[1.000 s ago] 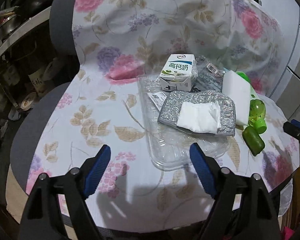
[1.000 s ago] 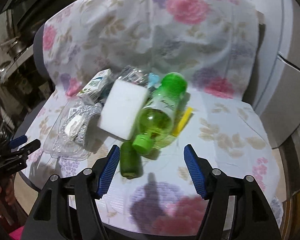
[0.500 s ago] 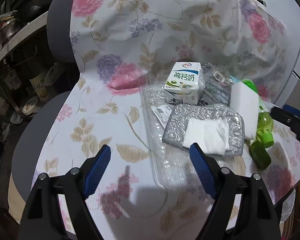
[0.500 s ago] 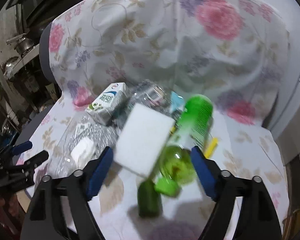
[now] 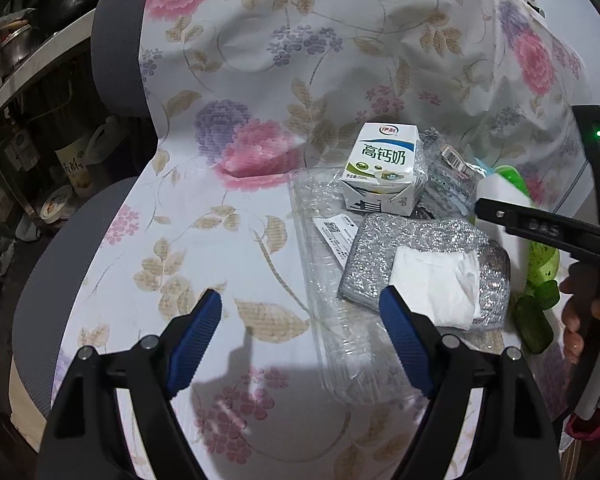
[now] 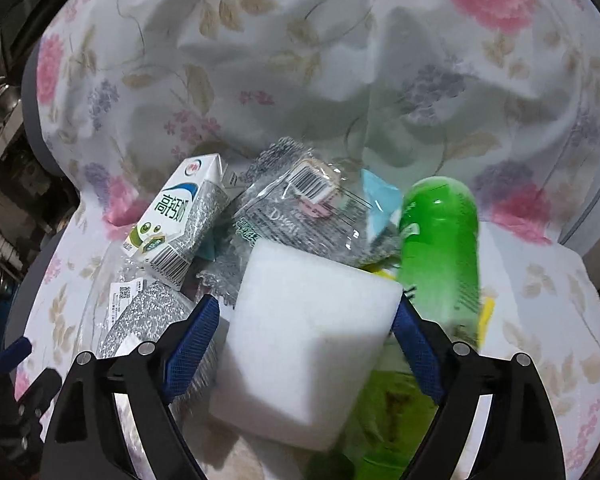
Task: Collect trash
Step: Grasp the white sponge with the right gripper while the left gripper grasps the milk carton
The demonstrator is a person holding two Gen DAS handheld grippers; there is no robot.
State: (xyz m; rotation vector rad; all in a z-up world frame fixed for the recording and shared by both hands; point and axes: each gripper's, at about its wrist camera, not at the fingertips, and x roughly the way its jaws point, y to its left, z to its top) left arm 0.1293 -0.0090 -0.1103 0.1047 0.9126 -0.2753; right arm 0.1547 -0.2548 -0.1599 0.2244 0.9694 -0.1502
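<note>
White rectangular foam sponge block is sitting between the jaws of the right gripper, on the flower-printed cloth covering the chair seat; its long axis is running away from the camera, tilted a little toward upper right. The right jaws are closing around it, the right pad at the block's far corner, the left pad apart from its side, so no grip yet. Right hand is clearly the nearer one. Left gripper is hanging with jaws wide and empty over bare cloth, its right pad over the edge of the clear plastic clamshell tray. Crowding the block: green plastic bottle lying just beside it on the right, a silver glitter pouch with a folded white tissue to the left, a white milk carton and a crinkled clear wrapper behind. Judgement: the bottle is the likeliest thing to be caught by the right pad.
</note>
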